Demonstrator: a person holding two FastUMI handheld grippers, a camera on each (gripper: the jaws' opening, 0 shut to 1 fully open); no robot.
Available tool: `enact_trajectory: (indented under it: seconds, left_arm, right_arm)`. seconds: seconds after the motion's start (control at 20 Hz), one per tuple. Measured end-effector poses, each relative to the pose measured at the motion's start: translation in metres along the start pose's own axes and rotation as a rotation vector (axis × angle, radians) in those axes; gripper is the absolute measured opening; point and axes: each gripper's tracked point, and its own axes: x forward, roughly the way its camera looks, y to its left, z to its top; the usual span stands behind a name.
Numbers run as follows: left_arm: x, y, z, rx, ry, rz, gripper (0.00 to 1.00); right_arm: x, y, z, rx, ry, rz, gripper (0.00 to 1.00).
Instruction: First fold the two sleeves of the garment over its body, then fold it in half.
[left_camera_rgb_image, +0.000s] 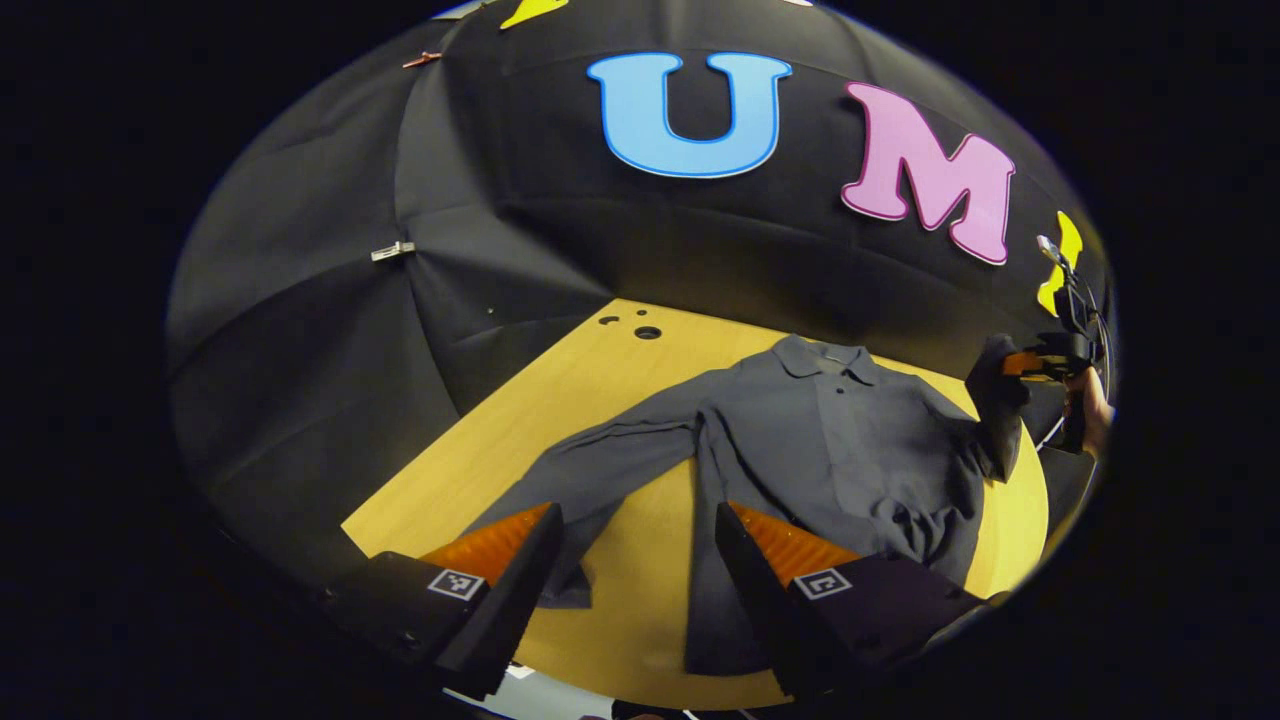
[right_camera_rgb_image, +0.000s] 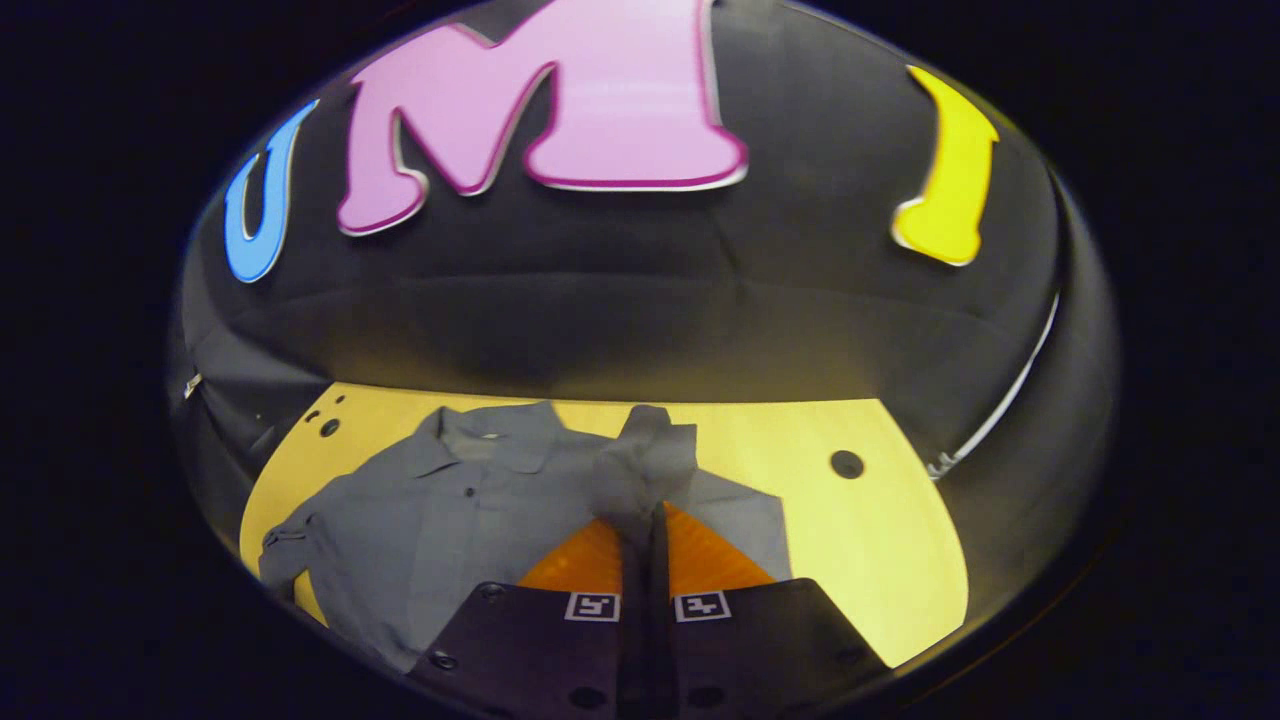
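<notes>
Right tongs (right_camera_rgb_image: 645, 530) around (lifted) sleeve (right_camera_rgb_image: 640, 465)

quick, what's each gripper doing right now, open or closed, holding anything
Left gripper: open, holding nothing, above the shirt's other sleeve.
Right gripper: closed on the lifted sleeve of the shirt.

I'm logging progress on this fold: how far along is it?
Nothing is folded yet. In hand: the right gripper is shut on one sleeve, lifted off the table. The other sleeve lies spread flat, the left gripper open above it. Left: both sleeve folds, then halving the shirt.
</notes>
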Motion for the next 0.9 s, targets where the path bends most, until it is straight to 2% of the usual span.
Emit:
enact_trajectory:
  seconds: [0.45,0.7,0.9]
  left_arm:
    - [0.014,0.079,-0.016,-0.101,0.026,0.124,0.96]
    - [0.012,0.112,-0.021,-0.132,0.024,0.178,0.97]
    - [0.01,0.14,-0.024,-0.16,0.023,0.24,0.97]
  right_arm:
    - [0.019,0.184,0.015,-0.108,0.004,0.208,0.05]
    - [0.039,0.278,-0.02,-0.182,0.05,0.307,0.05]
    - [0.053,0.325,-0.059,-0.26,0.111,0.327,0.06]
